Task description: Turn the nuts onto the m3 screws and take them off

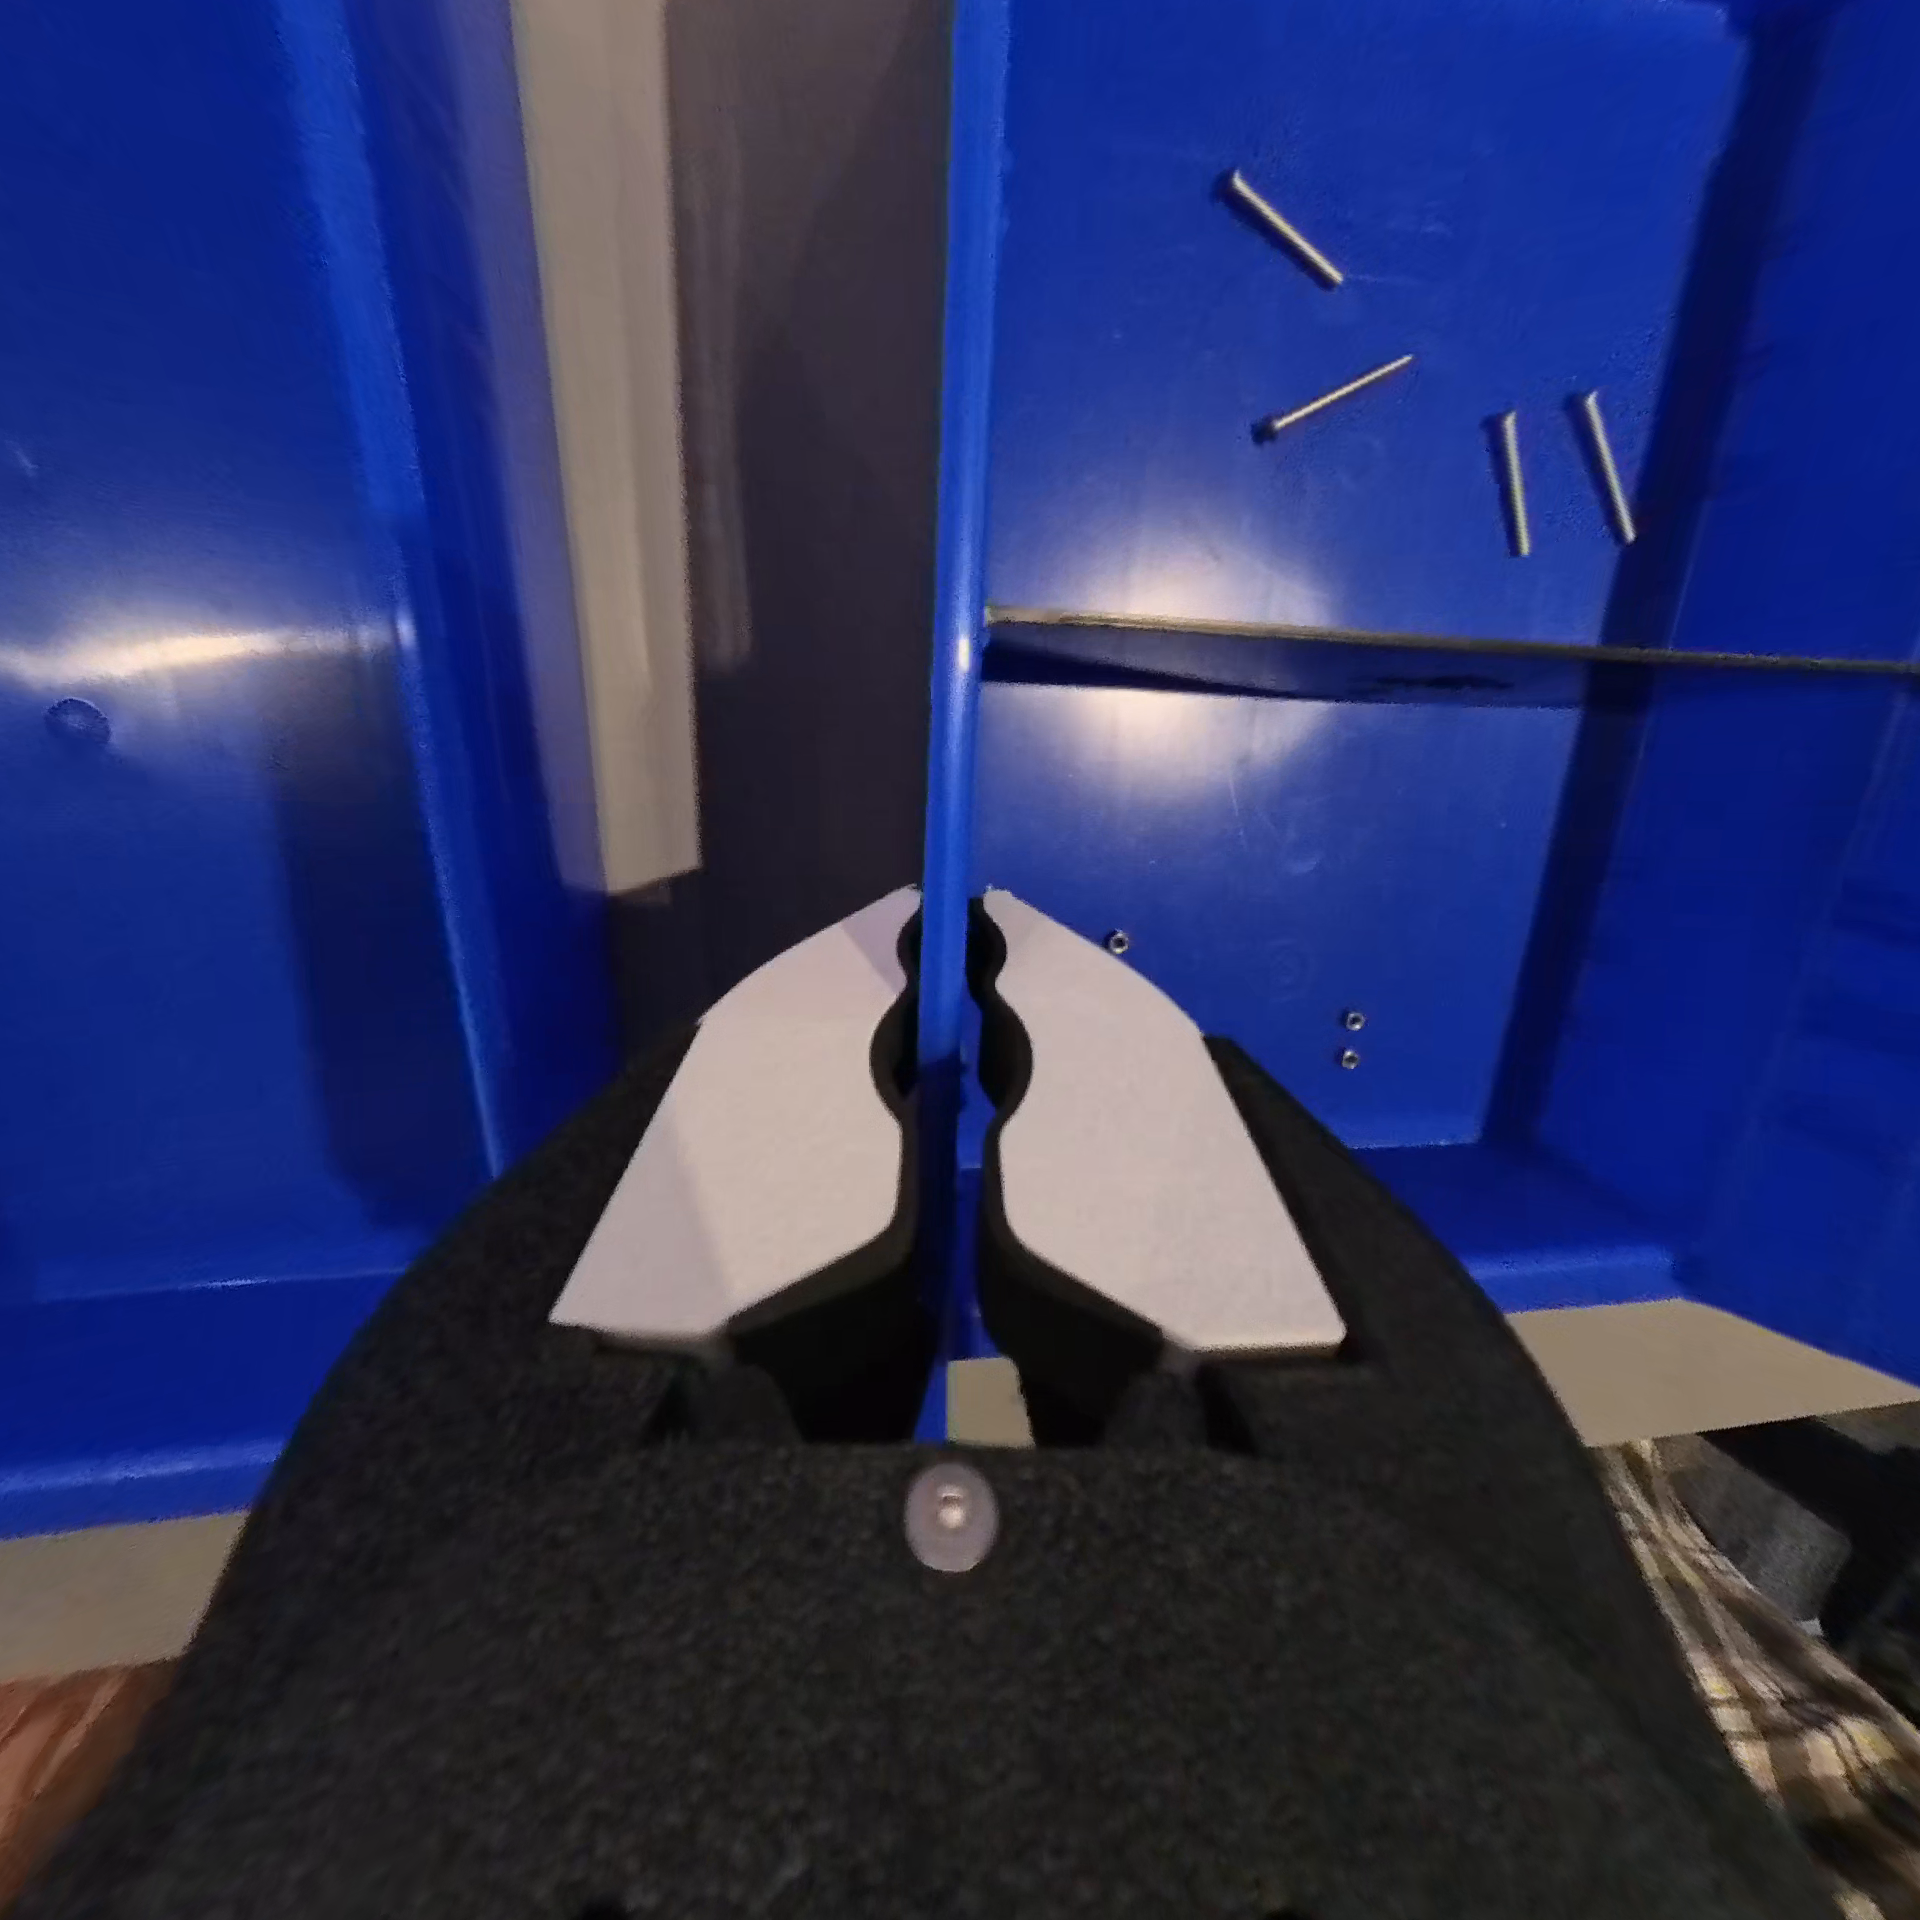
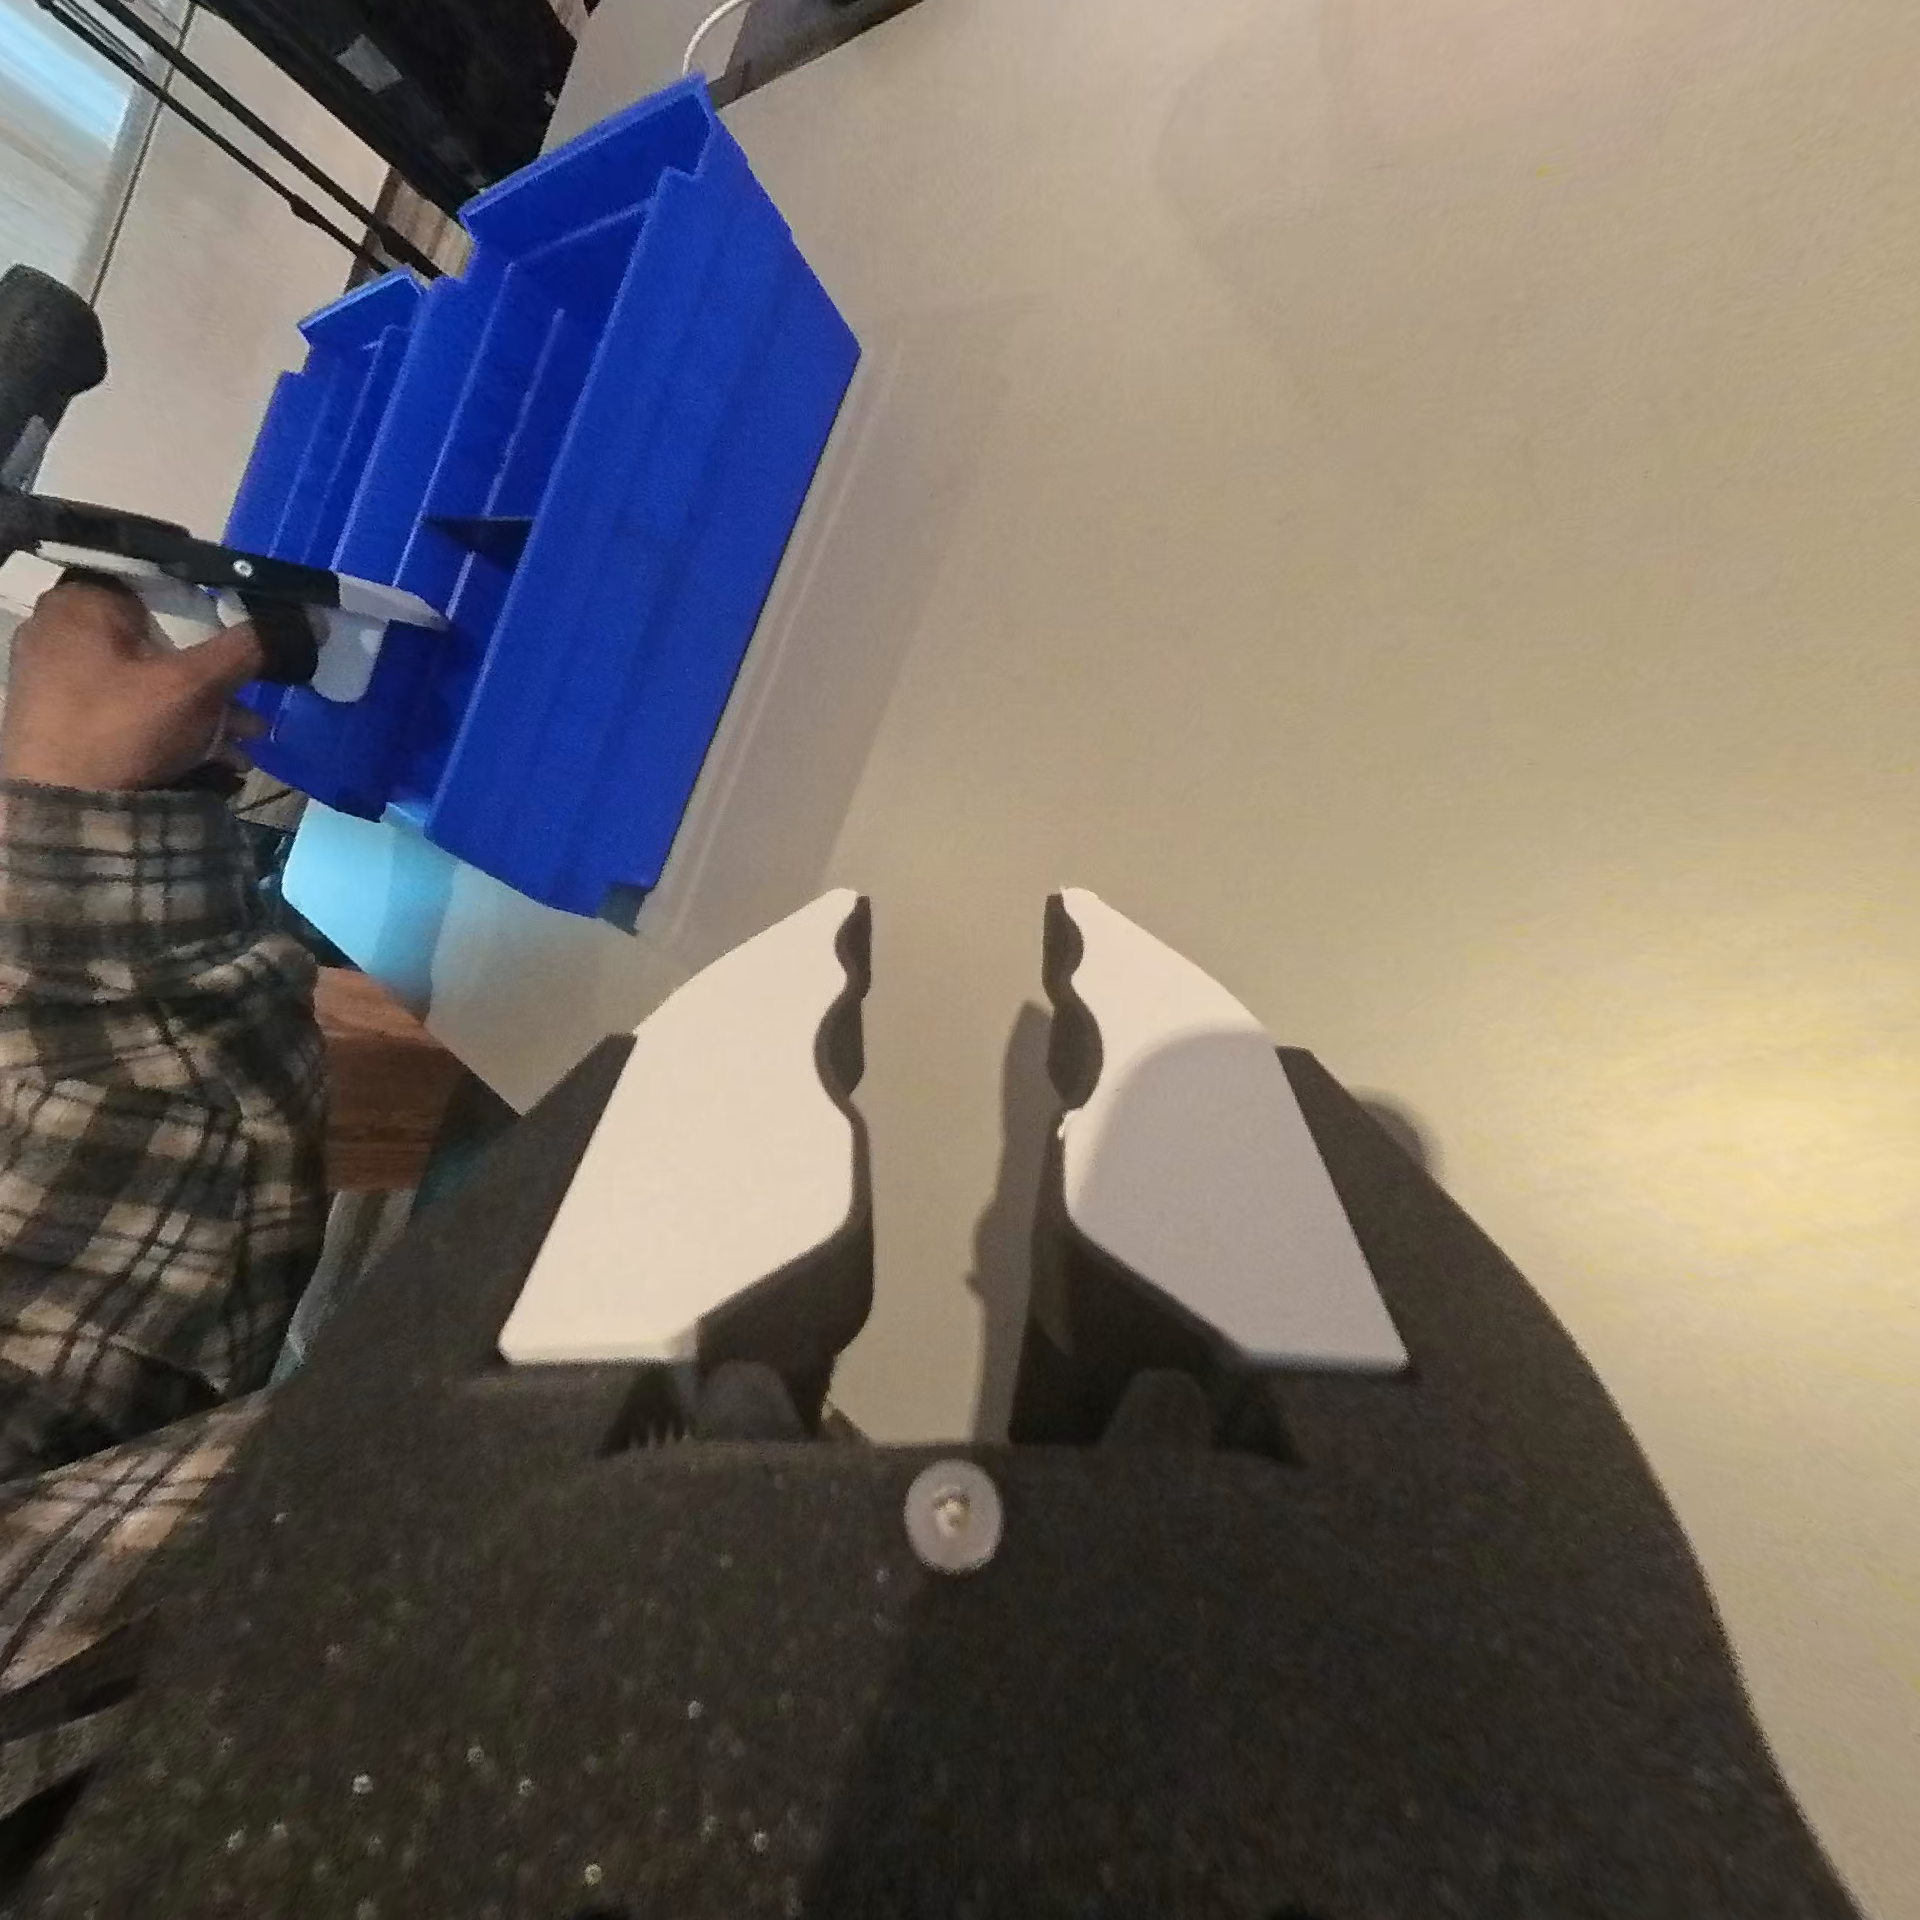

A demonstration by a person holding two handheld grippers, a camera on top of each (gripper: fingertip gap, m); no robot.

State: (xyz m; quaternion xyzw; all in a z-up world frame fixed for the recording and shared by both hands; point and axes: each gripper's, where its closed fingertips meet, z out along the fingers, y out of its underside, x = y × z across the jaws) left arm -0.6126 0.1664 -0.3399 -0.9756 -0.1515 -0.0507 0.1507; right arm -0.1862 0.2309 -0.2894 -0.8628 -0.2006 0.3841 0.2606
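Observation:
My left gripper (image 1: pixel 951 904) is shut on the thin left wall (image 1: pixel 961 416) of a blue plastic bin (image 1: pixel 1351 779). A black divider (image 1: pixel 1455 657) splits that bin. Several long steel screws (image 1: pixel 1340 398) lie loose in its far compartment. Three tiny nuts (image 1: pixel 1352 1020) lie in the near one. My right gripper (image 2: pixel 956 904) is open and empty, hovering over the bare beige table (image 2: pixel 1351 623), well right of the bins. In the right wrist view the left gripper (image 2: pixel 405 623) shows at the blue bins (image 2: pixel 623 520), held by a hand (image 2: pixel 114 686).
A second blue bin (image 1: pixel 208 727) stands left of the gripped one, with a gap of grey table (image 1: pixel 810 416) between them. A plaid sleeve (image 2: pixel 135 1091) fills the left of the right wrist view. A dark rack (image 2: pixel 436 94) stands behind the bins. Spacing between my two grippers at the tips: around 45 cm.

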